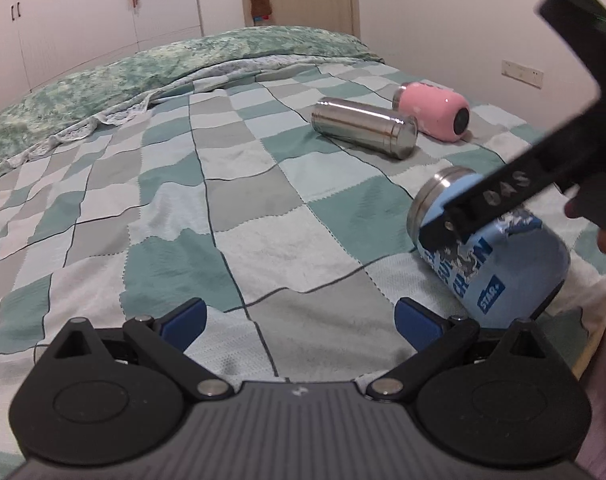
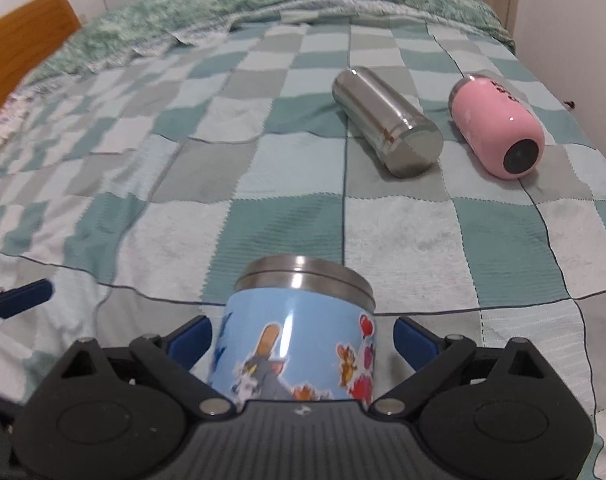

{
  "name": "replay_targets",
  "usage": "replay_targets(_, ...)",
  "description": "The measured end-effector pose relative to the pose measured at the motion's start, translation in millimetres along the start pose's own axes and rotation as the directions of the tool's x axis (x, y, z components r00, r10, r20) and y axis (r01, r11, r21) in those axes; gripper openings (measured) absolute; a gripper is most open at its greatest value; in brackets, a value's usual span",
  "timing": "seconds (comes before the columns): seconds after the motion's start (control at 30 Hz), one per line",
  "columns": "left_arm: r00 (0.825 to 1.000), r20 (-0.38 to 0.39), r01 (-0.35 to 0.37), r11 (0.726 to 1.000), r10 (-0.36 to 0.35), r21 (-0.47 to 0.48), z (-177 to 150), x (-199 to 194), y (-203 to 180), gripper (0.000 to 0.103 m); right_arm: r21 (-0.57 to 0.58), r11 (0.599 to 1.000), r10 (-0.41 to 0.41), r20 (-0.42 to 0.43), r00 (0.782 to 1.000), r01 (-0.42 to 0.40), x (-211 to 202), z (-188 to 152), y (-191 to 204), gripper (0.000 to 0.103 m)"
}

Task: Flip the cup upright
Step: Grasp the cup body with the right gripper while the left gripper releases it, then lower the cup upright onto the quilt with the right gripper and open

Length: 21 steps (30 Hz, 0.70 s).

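- The right claw (image 2: 303, 340) straddles the blue cup (image 2: 299, 340), which lies on its side near the bed's (image 2: 263, 208) near right corner; the blue pads (image 2: 191, 338) stand just off its wall, so it looks released, not yet clamped.
- The left claw (image 1: 301, 320) is spread wide over bare quilt, holding nothing.
- Risk: the cup's glossy round wall could slip or roll between the pads as they shut.
- Risk: the soft, rumpled quilt gives a poor footing, so an upright cup may topple.
- A steel cup (image 2: 387, 118) and a pink cup (image 2: 497, 120), both smooth cylinders, lie well apart farther up the right side.
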<state>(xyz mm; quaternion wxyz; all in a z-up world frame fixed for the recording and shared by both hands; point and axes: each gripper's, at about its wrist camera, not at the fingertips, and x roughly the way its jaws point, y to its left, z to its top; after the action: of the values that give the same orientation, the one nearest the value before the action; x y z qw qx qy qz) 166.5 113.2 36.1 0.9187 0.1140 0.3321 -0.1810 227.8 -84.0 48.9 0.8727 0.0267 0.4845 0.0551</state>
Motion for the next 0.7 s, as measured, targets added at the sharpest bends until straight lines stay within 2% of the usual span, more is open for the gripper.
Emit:
replay_targets(0.1,1.000,-0.001,-0.002,1.000,0.002,-0.008,-1,1,2,0.103,0.027,0.999,0.041,-0.065,0.997,-0.039,13,9,-4,0.085)
replay_targets(0.23,1.000,0.014,-0.002,1.000,0.002,-0.016,-2,-3,4,0.103,0.046,0.995,0.097,-0.083,0.992,-0.093,13,12,-12,0.085)
replay_targets(0.37,1.000,0.031,-0.007,1.000,0.007,-0.029,-2,-10,7,0.103,0.040,0.984,0.171,0.044,0.984,-0.172,-14,1,-18,0.084)
replay_targets(0.47,0.999,0.042,-0.020,0.999,0.021,-0.040,-2,-16,10,0.103,-0.038,0.979,0.202,0.186,0.962,-0.198,-39,-9,-11,0.084)
replay_targets(0.57,0.998,0.055,-0.034,0.998,0.037,-0.052,-3,-25,12,0.103,-0.147,0.972,0.219,0.312,0.924,-0.181,-58,-17,8,0.084)
replay_targets(0.67,0.997,0.060,-0.048,0.997,0.052,-0.062,-4,-31,14,0.103,-0.250,0.959,0.234,0.436,0.869,-0.133,-69,-25,28,0.084)
replay_targets(0.7,0.997,0.059,-0.052,0.997,0.056,-0.064,-5,-32,14,0.103,-0.271,0.954,0.241,0.452,0.859,-0.125,-71,-23,32,0.084)
